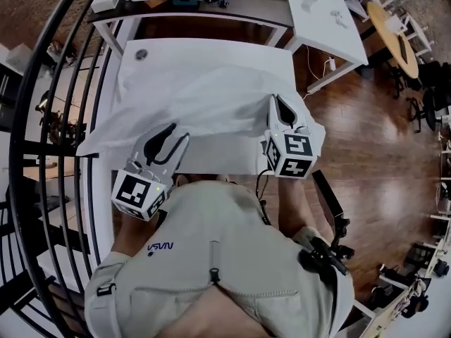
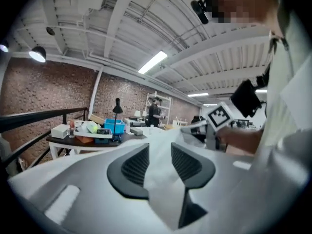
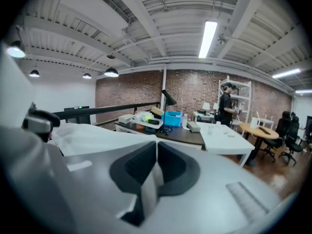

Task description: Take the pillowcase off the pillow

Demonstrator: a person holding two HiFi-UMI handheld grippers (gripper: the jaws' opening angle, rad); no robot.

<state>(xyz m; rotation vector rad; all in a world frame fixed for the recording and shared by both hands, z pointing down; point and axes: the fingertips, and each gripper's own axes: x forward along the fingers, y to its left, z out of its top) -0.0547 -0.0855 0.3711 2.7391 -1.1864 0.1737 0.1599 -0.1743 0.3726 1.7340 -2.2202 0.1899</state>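
Fabric of the white cloth pillowcase (image 1: 204,94) lies spread across the white tabletop (image 1: 137,48) in the head view. Only the left gripper view shows the left tongs (image 2: 160,150) parted, with cloth passing loosely between the pads. The right gripper view shows the right tongs (image 3: 156,147) pinched closed on a fold of the pillowcase's near right edge.

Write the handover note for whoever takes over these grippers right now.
Left gripper: open, pillowcase fabric loose between its jaws.
Right gripper: shut on the pillowcase's near edge.
The pillowcase lies spread across the white table, near edge at both grippers.
Done: right side gripped. Whether the pillow is inside cannot be told.
Left to do: probably regrip on the left, then pull the case clear.
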